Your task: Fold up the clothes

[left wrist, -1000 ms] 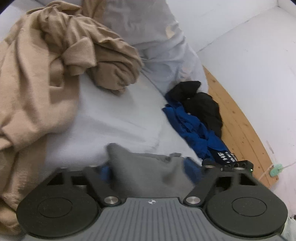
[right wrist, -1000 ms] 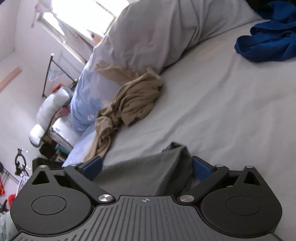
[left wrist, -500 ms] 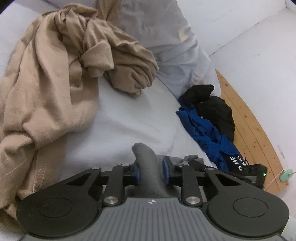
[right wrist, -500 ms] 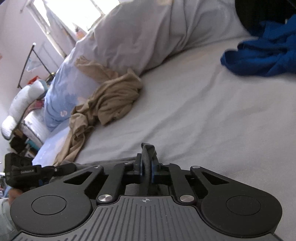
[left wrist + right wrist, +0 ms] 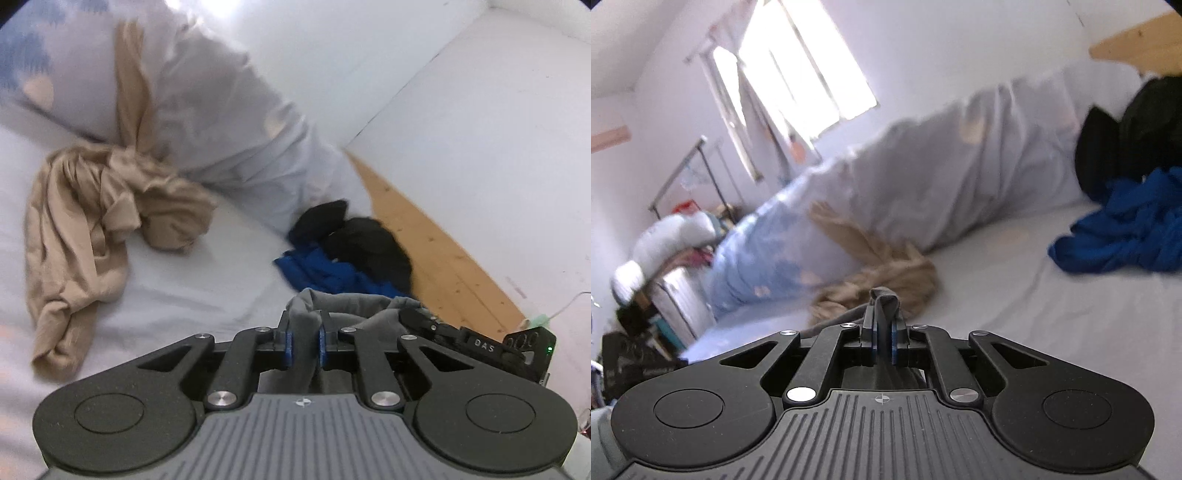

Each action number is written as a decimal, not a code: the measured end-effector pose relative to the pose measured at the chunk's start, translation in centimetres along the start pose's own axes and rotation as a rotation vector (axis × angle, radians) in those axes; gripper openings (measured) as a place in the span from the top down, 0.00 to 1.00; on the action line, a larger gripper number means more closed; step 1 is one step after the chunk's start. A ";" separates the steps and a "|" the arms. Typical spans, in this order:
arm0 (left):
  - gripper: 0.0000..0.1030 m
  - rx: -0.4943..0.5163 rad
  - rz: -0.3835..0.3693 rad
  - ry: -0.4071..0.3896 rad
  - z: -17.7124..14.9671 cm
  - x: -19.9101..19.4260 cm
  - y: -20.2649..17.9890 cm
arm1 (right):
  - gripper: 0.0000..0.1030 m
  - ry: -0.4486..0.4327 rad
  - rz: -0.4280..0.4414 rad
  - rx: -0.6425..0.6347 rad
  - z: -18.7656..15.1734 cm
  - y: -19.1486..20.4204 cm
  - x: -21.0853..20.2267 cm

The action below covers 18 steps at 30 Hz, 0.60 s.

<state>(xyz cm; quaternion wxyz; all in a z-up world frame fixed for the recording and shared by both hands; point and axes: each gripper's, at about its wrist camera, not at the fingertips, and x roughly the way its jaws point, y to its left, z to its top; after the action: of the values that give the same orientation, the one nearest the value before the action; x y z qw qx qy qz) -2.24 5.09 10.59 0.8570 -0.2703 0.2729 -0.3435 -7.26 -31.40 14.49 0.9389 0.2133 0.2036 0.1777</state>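
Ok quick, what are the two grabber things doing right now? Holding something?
Left gripper: closed, pinching a bunch of the grey garment.
Right gripper: closed, pinching another part of the grey garment.

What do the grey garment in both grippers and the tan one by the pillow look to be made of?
Grey garment: soft matte knit, probably cotton jersey; it bunches thickly where the left gripper and right gripper pinch it.
Tan garment: thin, drapey knit with fine ribbed wrinkles and a visible stitched hem, likely light cotton or a blend. Motion blur leaves the exact fibre open.
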 end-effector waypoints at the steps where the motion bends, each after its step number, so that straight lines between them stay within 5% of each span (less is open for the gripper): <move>1: 0.86 0.009 -0.001 -0.010 -0.4 -1.4 -1.2 | 0.92 -0.015 -0.005 -0.006 0.0 0.9 -0.9; 7: 0.90 0.085 0.043 -0.044 -1.3 -8.6 -7.0 | 0.93 -0.065 0.019 0.004 0.2 5.4 -3.8; 18: 0.90 0.128 0.148 -0.201 2.0 -19.2 -11.4 | 0.93 -0.084 0.208 -0.036 3.9 16.0 -0.7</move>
<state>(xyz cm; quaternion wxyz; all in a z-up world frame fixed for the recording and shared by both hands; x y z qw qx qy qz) -17.78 12.74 24.79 0.9185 -0.2273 0.1824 -0.2672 -10.00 -19.43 25.44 0.9267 0.2235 0.1377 0.2689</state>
